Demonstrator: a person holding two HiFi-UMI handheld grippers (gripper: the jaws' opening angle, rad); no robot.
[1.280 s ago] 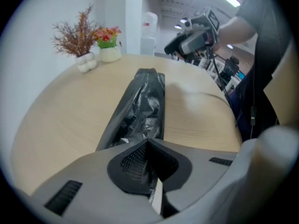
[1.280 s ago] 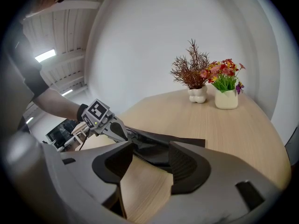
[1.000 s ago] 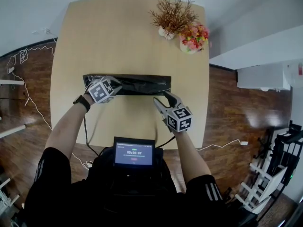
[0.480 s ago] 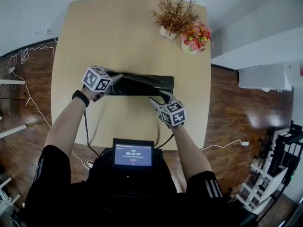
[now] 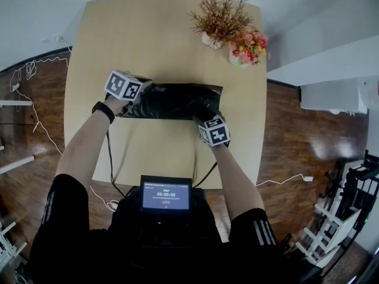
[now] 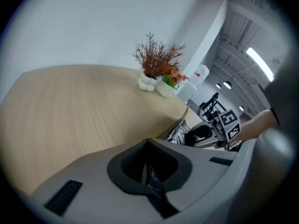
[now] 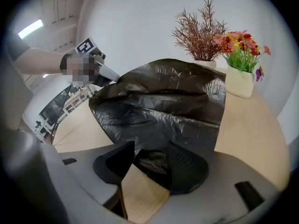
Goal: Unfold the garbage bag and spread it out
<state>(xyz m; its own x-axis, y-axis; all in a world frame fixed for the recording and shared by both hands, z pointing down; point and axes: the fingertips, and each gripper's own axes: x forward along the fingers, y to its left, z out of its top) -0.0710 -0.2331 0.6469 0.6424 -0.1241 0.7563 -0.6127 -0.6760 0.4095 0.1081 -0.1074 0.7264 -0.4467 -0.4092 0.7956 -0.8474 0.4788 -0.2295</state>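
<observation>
Two grips: left gripper (image 5: 144, 87) clamped on garbage bag (image 5: 177, 101) corner; right gripper (image 5: 204, 120) jaws just closing, seemingly pinching its near edge. Partly unfolded; spreading remains.

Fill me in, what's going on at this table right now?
A person with a gripper in each hand is working on a black garbage bag lying on a wooden table. The left gripper is shut on the bag's left end. The right gripper has just closed on its near right edge. The bag is a crumpled, partly folded band across the table, not yet spread flat.
</observation>
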